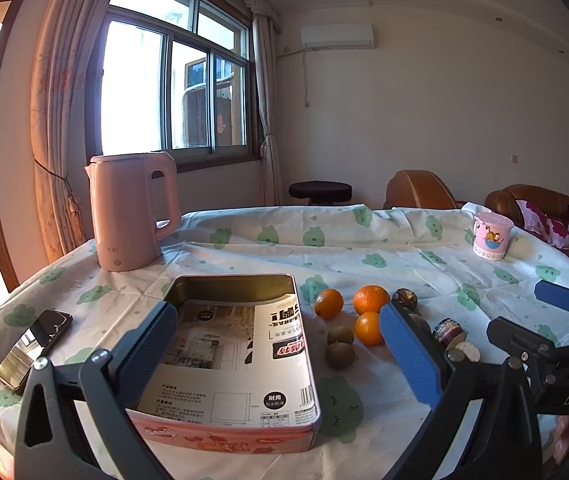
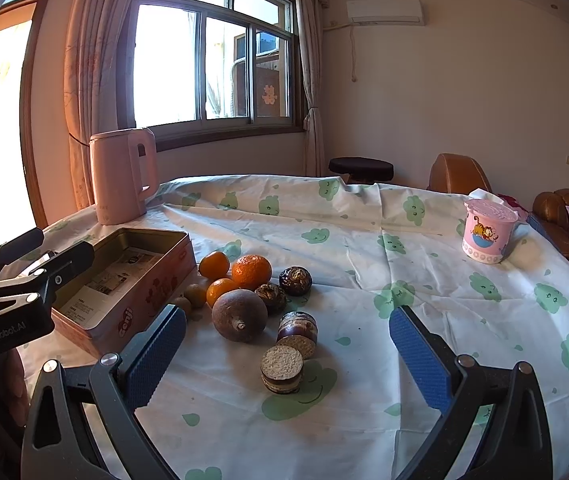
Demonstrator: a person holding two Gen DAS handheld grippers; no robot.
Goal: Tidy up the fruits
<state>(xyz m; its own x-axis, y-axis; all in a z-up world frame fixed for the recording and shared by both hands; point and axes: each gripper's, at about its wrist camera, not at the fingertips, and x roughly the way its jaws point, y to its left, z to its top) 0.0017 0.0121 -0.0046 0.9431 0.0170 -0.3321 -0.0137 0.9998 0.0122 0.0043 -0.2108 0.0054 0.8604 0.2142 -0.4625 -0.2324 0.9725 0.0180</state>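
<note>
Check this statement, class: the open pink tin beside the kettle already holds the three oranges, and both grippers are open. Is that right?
Not quite. The tin holds only printed paper; the three oranges lie on the tablecloth beside it, as the right wrist view shows. The rest stands: the tin is near the kettle, and the left gripper and right gripper are open.

Partly hidden behind the left gripper's right finger (image 1: pixel 410 354) in the left wrist view: the lowest orange (image 1: pixel 367 328), the big brown fruit, the dark round pieces (image 1: pixel 449 331). Cut off by the frame edge: the right gripper's (image 1: pixel 556 320) body. Too small to read: print on the paper (image 1: pixel 240 364) lining the tin (image 1: pixel 244 438). Blocked by the left gripper (image 2: pixel 24 264) in the right wrist view: the tin's near-left corner.
</note>
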